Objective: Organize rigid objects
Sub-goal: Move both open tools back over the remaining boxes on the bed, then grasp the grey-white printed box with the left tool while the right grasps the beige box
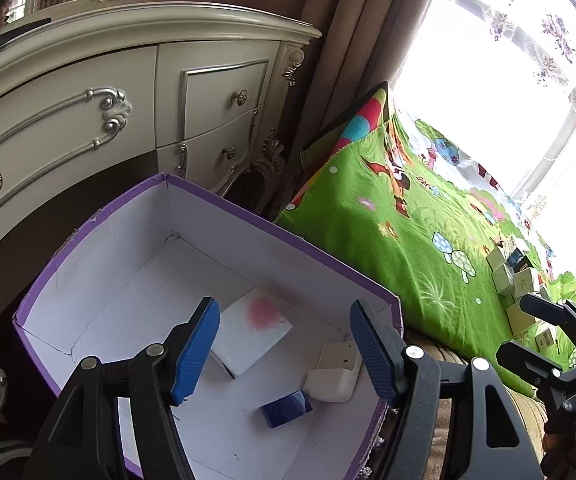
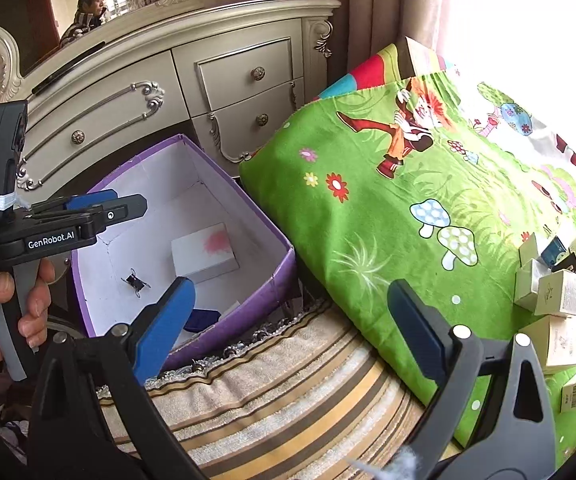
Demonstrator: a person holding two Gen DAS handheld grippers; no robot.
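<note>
Left gripper (image 1: 283,350): blue pads spread apart, nothing between them, poised over the open purple box (image 1: 247,216). Same gripper seen from the side in the right wrist view (image 2: 127,204), gripped by a hand (image 2: 5,312) at the left edge, above the box's near-left corner.

Right gripper (image 2: 292,320): jaws wide, empty, pointing down over the striped towel (image 2: 271,384) and the edge of the green cartoon blanket (image 2: 368,240). Visible also at the right edge of the left wrist view (image 1: 528,332), black fingers only; opening hard to judge from there.

Inside the box, on its white floor: a flat white box with a pink smudge (image 1: 253,334) near the middle, a cream plastic case (image 1: 334,376) against the right wall, a small dark blue box (image 1: 285,408) just beside the case and nearer the camera. In the right wrist view, also a small black clip-like item (image 2: 135,282) on the floor, apart from the white box.

Purple box set beside the blanket, its right wall close to the towel's fringe.

On the blanket, toward the window: a cluster of small cartons (image 2: 560,292), mostly cream, a few dark, some touching, some tipped.

Behind: an ornate cream dresser (image 1: 127,92) with drawers and metal knobs, a mirror above with a person reflected (image 2: 87,12), beige curtains (image 1: 348,40).
</note>
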